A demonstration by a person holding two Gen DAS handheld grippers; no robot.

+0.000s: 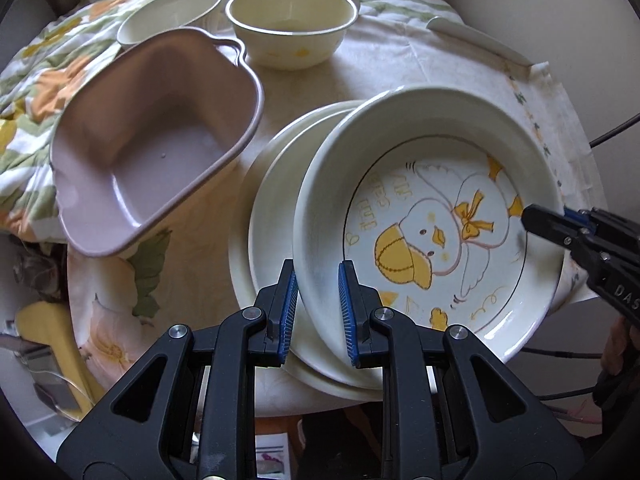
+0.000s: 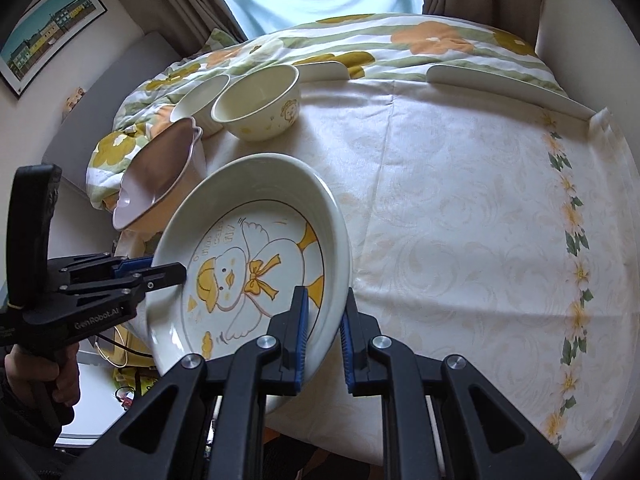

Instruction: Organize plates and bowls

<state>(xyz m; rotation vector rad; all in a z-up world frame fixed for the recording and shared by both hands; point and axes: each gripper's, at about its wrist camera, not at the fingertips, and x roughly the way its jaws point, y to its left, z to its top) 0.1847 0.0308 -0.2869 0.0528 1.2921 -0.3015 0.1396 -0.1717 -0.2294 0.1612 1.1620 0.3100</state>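
Note:
A deep white plate with a yellow duck drawing (image 1: pixel 424 216) (image 2: pixel 248 272) is held between both grippers. My left gripper (image 1: pixel 318 312) is shut on its near rim, one pad inside and one outside. My right gripper (image 2: pixel 324 336) is shut on the opposite rim, and it shows at the right edge of the left wrist view (image 1: pixel 534 220). The left gripper (image 2: pixel 174 273) shows at the left of the right wrist view, with a hand on its handle. The duck plate hangs tilted just over a stack of cream plates (image 1: pixel 272 208), which it mostly hides.
A pink handled bowl (image 1: pixel 152 140) (image 2: pixel 156 176) sits left of the stack. Behind it are a cream bowl (image 1: pixel 292 24) (image 2: pixel 256 108) and a white bowl (image 1: pixel 168 16) (image 2: pixel 200 100). Flat white plates (image 2: pixel 324 70) (image 2: pixel 500 80) lie at the far edge. A floral tablecloth (image 2: pixel 460 220) covers the table.

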